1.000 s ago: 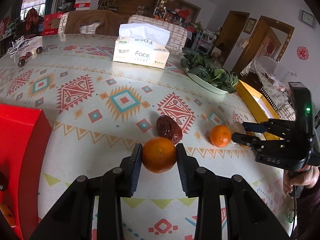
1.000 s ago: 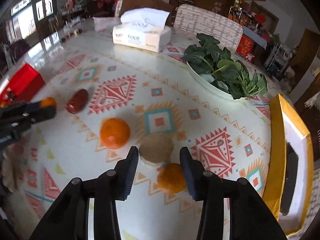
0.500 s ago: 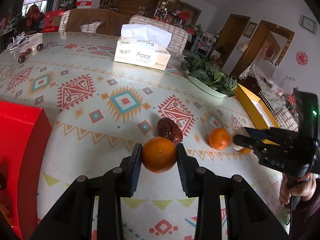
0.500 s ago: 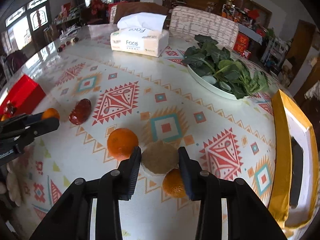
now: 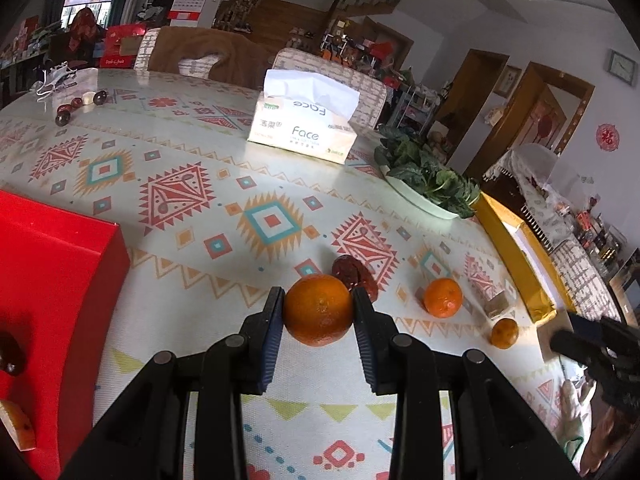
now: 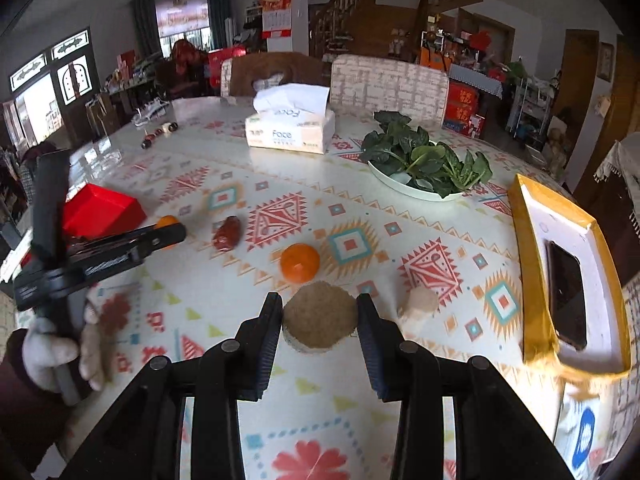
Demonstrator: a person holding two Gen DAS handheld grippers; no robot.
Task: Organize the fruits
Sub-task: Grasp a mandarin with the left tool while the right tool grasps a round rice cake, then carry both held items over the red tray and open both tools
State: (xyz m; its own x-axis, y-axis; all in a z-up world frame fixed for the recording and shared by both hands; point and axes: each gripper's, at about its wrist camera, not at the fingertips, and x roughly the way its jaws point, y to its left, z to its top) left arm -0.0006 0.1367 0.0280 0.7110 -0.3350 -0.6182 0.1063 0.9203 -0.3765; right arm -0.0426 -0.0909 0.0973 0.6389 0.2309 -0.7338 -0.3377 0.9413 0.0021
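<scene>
At the desk's left edge the red box [image 5: 52, 280] seems to hold a few pieces already, though they are hard to make out. The left claw [image 5: 318, 312] is clenched on a round, dimpled orange [image 5: 319, 309]. The wrinkled date [image 5: 354, 276] and two small oranges [image 5: 443, 297] wait mid-desk, while the right claw [image 6: 319, 320] grips a rough brown disc [image 6: 320, 321].
</scene>
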